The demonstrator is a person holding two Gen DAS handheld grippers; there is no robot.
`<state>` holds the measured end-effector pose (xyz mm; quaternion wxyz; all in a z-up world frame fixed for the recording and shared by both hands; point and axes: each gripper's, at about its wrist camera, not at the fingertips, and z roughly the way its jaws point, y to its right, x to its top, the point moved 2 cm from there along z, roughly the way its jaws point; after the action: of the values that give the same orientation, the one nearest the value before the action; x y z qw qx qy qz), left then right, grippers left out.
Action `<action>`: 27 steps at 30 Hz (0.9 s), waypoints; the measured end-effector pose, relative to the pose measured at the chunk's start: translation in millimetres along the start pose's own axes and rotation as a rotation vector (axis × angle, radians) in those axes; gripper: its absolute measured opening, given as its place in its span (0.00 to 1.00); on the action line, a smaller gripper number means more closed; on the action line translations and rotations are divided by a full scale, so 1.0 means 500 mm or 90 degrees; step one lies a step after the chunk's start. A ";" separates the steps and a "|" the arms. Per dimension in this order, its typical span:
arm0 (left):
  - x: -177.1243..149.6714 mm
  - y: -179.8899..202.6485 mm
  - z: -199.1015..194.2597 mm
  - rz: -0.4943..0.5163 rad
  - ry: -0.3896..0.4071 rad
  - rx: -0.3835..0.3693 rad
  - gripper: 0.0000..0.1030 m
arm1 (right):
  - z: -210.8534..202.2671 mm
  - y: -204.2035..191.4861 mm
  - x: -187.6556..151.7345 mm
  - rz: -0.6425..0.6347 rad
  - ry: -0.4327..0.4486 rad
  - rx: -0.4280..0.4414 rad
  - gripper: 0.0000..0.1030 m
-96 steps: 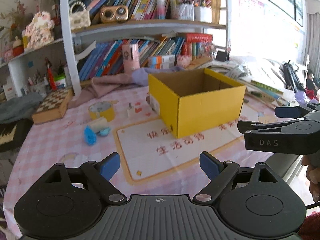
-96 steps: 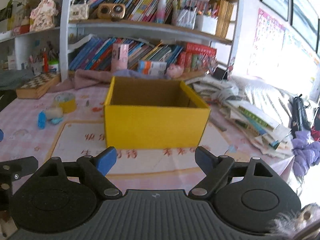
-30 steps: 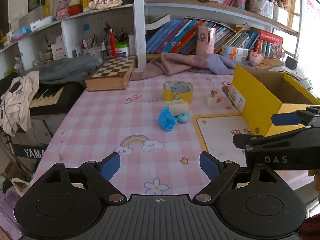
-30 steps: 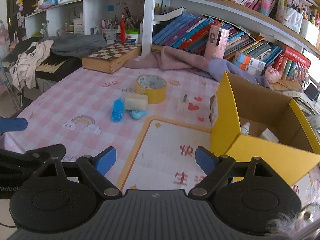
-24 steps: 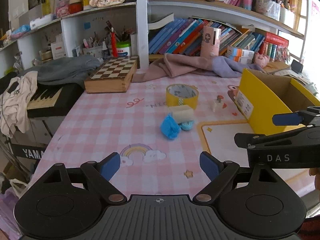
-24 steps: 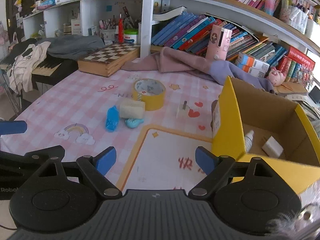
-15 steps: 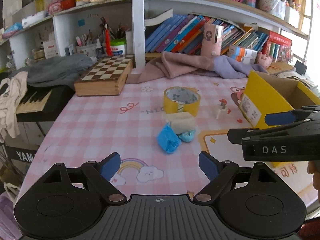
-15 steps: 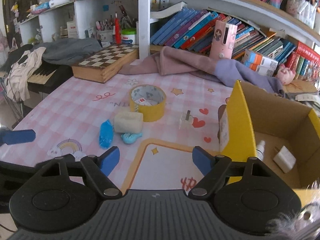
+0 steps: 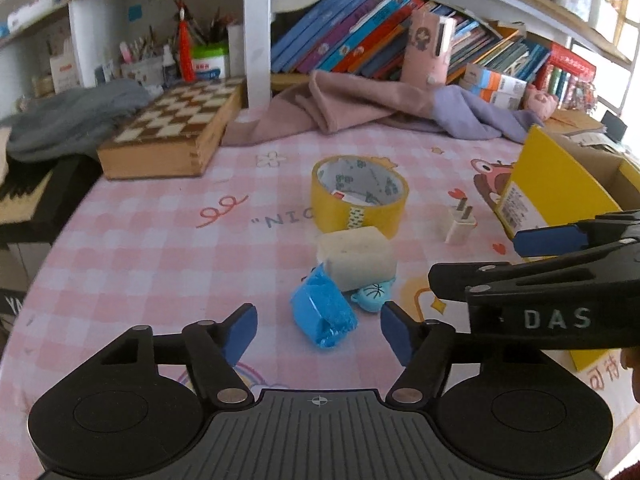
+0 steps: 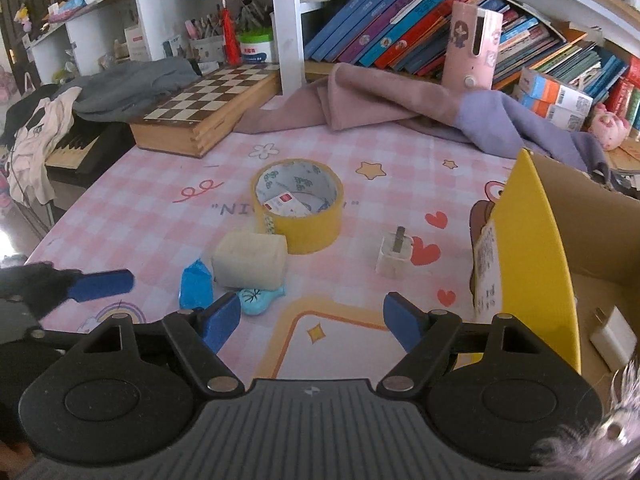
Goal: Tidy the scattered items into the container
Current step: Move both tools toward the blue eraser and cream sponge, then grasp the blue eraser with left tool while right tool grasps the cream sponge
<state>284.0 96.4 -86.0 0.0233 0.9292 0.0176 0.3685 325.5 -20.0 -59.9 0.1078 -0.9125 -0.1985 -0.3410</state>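
Observation:
On the pink checked tablecloth lie a crumpled blue wrapper [image 9: 322, 314] [image 10: 195, 285], a pale sponge block [image 9: 356, 258] [image 10: 250, 261], a small light-blue toy [image 9: 371, 295] [image 10: 260, 299], a yellow tape roll [image 9: 359, 195] [image 10: 297, 204] and a white plug adapter [image 9: 459, 225] [image 10: 394, 258]. The yellow cardboard box [image 9: 560, 196] [image 10: 536, 248] stands at the right with a white charger [image 10: 612, 338] inside. My left gripper [image 9: 318, 330] hovers over the blue wrapper, which shows between its closing jaws, untouched. My right gripper [image 10: 312, 318] is open above the mat, with nothing held.
A wooden chessboard box [image 9: 172, 136] sits at the back left, with pink and purple cloths [image 9: 360, 108] behind the tape. Bookshelves [image 10: 400, 32] line the back. A keyboard [image 10: 76, 148] and grey clothes sit past the table's left edge.
Both grippers moved forward and down toward the scattered items, which now look larger. The left jaws narrowed, with the blue wrapper now between them. The box slid to the right edge of both views.

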 end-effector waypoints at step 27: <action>-0.034 -0.104 -0.060 -0.106 -0.034 0.029 0.22 | 0.185 -0.095 0.062 -0.073 -0.063 0.045 0.65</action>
<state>250.1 148.4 -78.9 0.0332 0.9341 0.1029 0.3401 379.7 62.3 -105.1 0.1103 -0.9110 -0.2676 -0.2937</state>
